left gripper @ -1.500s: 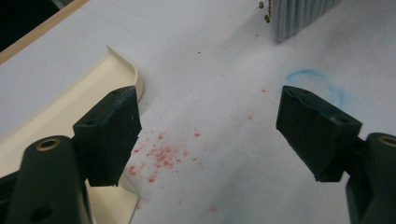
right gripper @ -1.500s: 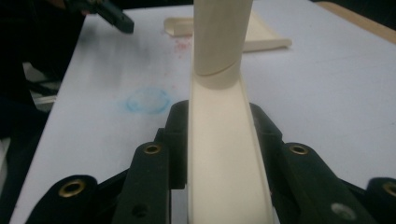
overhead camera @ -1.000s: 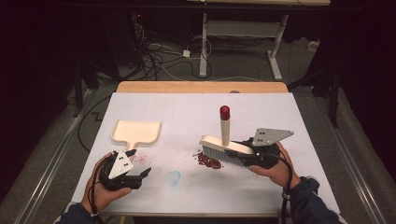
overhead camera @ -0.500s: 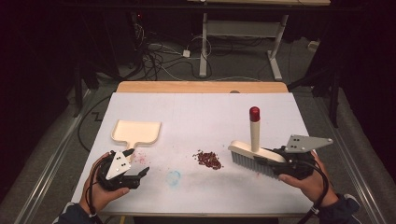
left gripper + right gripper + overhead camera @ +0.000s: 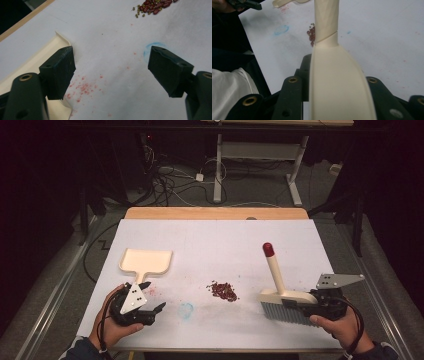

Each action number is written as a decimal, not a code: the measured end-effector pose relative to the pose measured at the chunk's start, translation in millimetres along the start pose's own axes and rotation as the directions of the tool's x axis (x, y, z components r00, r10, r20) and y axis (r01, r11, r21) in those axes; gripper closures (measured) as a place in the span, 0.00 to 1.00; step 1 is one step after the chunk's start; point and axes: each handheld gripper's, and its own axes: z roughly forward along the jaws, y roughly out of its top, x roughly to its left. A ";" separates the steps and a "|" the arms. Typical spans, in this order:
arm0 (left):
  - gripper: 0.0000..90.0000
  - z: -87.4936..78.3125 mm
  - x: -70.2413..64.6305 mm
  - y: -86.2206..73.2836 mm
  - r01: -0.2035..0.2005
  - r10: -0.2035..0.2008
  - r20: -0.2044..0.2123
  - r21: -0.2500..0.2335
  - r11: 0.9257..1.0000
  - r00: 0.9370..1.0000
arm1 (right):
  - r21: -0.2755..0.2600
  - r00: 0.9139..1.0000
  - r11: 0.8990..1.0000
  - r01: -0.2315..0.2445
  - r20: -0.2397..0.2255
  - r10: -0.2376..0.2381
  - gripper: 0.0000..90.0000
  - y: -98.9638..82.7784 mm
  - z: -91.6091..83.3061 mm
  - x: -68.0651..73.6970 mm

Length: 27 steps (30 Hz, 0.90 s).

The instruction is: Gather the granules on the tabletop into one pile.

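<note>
Brush (image 5: 287,301) is clamped in the right gripper (image 5: 320,304) jaws, set down right of the bean pile (image 5: 223,290) on the bench (image 5: 220,245). Left gripper (image 5: 145,311) jaws are held wide, empty, beside the dustpan (image 5: 146,261) (handle nearest). Sweep judged pending; dustpan pickup needed next.

A white-covered table (image 5: 215,240) carries a cream dustpan (image 5: 147,262) and spilled beans (image 5: 223,290).
</note>
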 end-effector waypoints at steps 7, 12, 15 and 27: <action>0.23 -0.1 -0.1 -0.1 0.007 -0.007 0.002 0.000 1.000 1.000 | 0.013 0.995 0.995 -0.096 0.025 0.096 0.74 -5.3 17.1 -27.5; 0.23 1.5 -0.2 0.6 0.010 -0.010 0.000 0.004 1.000 1.000 | 0.051 0.992 0.993 -0.107 0.075 0.103 0.69 -2.4 25.0 -46.4; 0.23 1.9 -0.5 0.3 0.008 -0.008 0.001 0.008 1.000 1.000 | 0.056 0.989 0.991 -0.125 0.084 0.120 0.63 -3.0 28.7 -61.9; 0.23 2.3 1.0 -0.6 0.020 -0.020 -0.003 0.023 1.000 1.000 | 0.095 0.963 0.984 -0.151 0.238 0.124 0.35 -17.6 18.5 -70.5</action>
